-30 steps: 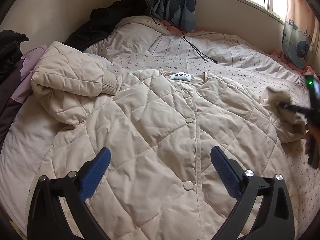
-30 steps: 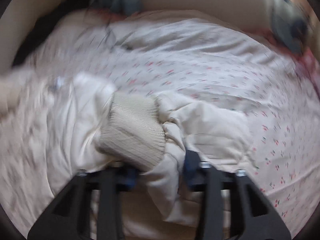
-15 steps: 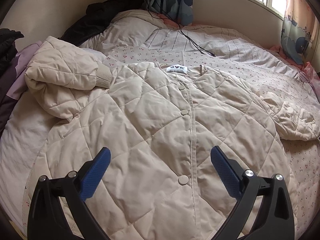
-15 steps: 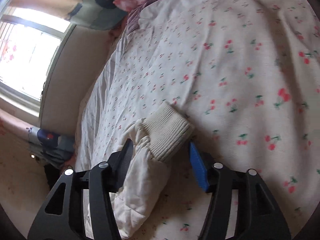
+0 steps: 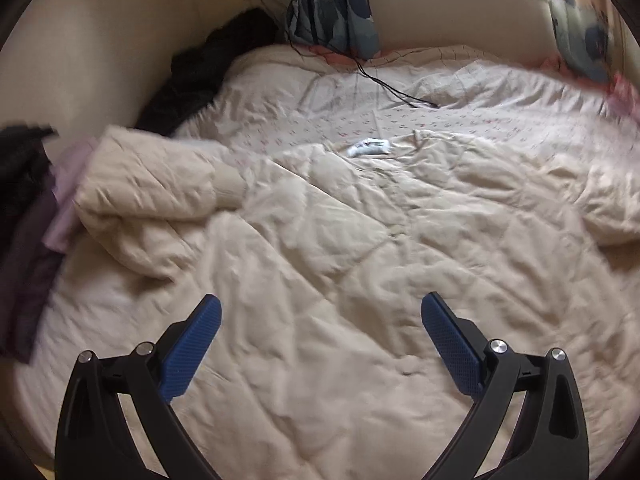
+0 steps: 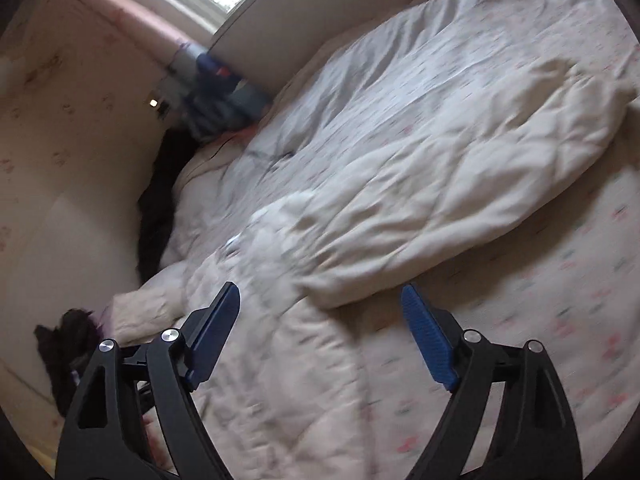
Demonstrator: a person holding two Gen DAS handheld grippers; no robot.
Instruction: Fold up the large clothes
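Note:
A cream quilted jacket lies flat, front up, on the bed, with its white neck label at the far side. Its left sleeve is bunched and folded over at the left. Its right sleeve lies stretched out across the bedsheet. My left gripper is open and empty above the jacket's lower front. My right gripper is open and empty, hovering over the jacket near the right armpit. Both views are motion-blurred.
The bed has a floral sheet and a striped duvet with a black cable across it. Dark clothes lie by the wall at the left, more dark and purple clothes at the near left. Curtains hang behind.
My right gripper has let go of the right sleeve's cuff, opened and pulled back toward the jacket's body; the sleeve now lies spread out. My left gripper stays open and has drifted over the jacket.

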